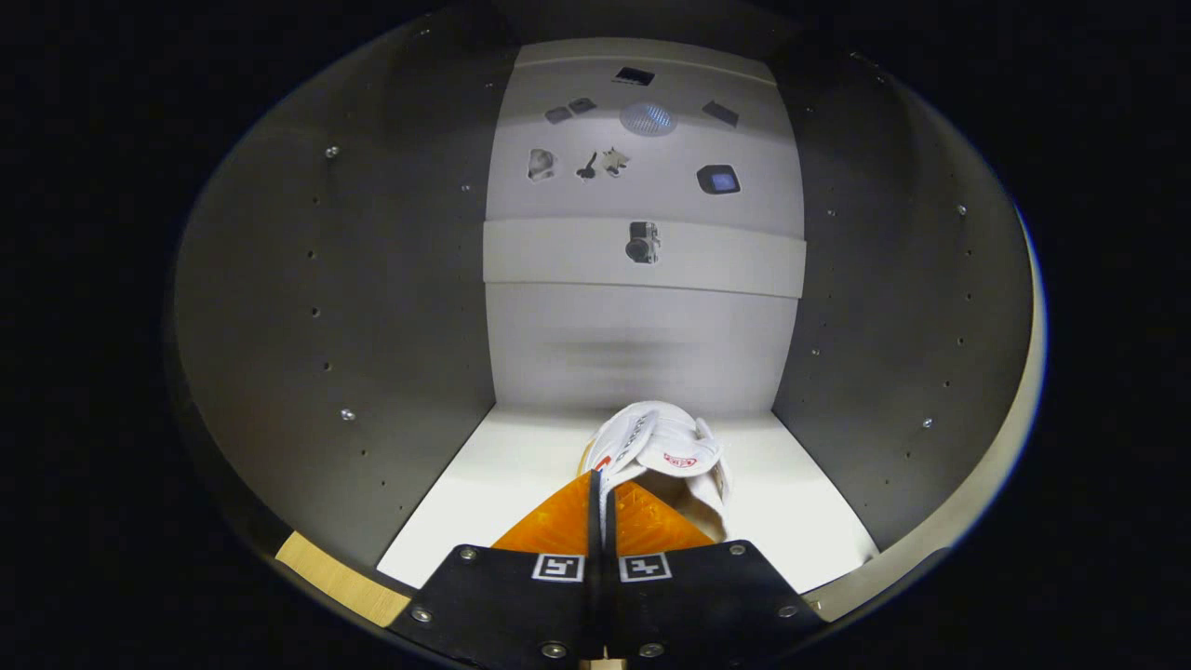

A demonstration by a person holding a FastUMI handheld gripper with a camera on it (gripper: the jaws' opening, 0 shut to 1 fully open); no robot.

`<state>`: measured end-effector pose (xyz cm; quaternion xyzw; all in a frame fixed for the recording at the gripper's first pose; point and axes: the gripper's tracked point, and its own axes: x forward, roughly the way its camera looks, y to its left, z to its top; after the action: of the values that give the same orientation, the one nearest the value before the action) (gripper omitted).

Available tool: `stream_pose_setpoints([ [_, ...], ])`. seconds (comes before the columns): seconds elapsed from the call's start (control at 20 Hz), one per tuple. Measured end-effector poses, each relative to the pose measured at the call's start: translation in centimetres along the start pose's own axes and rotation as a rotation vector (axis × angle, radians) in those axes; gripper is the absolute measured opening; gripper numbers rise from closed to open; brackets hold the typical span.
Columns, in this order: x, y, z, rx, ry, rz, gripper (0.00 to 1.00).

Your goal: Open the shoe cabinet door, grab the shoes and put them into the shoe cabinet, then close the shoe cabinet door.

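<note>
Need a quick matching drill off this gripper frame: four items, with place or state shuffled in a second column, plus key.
Column 1:
1. shoe
2. gripper
3. cabinet floor
4. camera sticker

Column 2:
A. white panel under the shoe
B. on the band across the back wall
C. white, pinched at its edge between the fingers, toe toward the back wall
D. fingers closed on a thin piece of the shoe

Pairs: 1-C, 2-D, 3-A, 4-B
</note>
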<state>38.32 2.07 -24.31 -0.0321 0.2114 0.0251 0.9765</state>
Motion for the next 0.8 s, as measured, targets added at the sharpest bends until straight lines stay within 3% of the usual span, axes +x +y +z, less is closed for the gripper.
stream_pose_setpoints([
  [0.25, 1.1, 0.3, -0.1, -0.015, -0.003, -0.011, 0.0],
  [0.35, 1.0, 0.6, -0.2, -0.011, 0.001, -0.007, 0.07],
  [0.5, 0.8, 0.7, 0.7, -0.001, -0.031, -0.01, 0.36],
  [0.6, 0.8, 0.9, 1.2, 0.011, -0.05, -0.01, 0.47],
  [0.8, 0.0, 1.0, 1.8, 0.023, -0.069, -0.009, 0.58],
])
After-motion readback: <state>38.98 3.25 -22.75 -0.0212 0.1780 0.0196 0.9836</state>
